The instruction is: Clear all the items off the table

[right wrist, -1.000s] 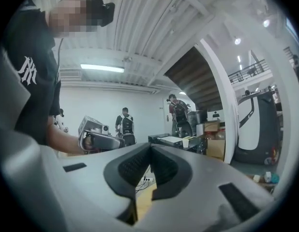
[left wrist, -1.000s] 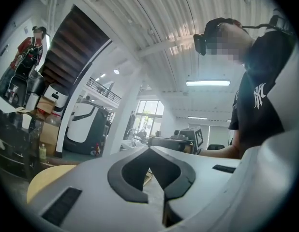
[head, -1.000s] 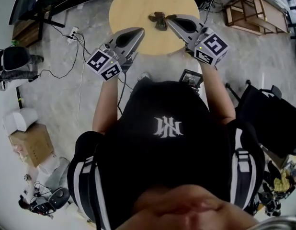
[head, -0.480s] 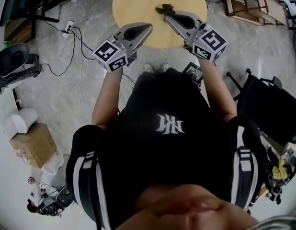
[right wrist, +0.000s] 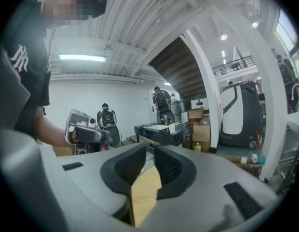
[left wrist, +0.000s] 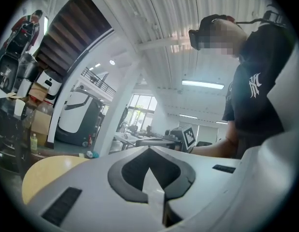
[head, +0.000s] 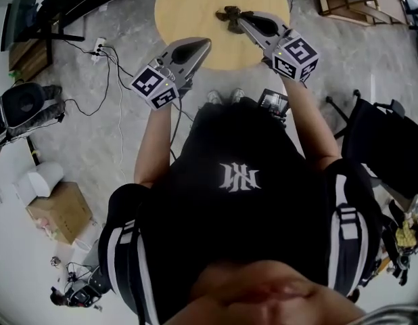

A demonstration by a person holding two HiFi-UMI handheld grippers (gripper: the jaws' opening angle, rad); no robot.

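Note:
A small dark brown thing (head: 229, 15) lies on the round wooden table (head: 192, 5), right of the table's middle. My right gripper (head: 239, 19) reaches over the table and its tips touch that thing; what it is stays too small to tell. In the right gripper view the right gripper (right wrist: 149, 148) has its jaws opening, a narrow slit apart, with only table wood (right wrist: 143, 195) seen between the pads. My left gripper (head: 203, 43) hovers over the table's near edge, shut and empty. Its closed tips (left wrist: 149, 149) point across the table (left wrist: 43, 173).
Cables and a power strip (head: 101, 46) lie on the floor to the left, and a cardboard box (head: 57, 212) sits lower left. A wooden frame (head: 344, 2) stands at upper right, a black chair (head: 391, 154) at right. Two people with backpacks (right wrist: 107, 120) stand far off.
Both grippers have shifted a little farther over the table. The dark thing stays at the right gripper's tips. The left gripper remains shut.

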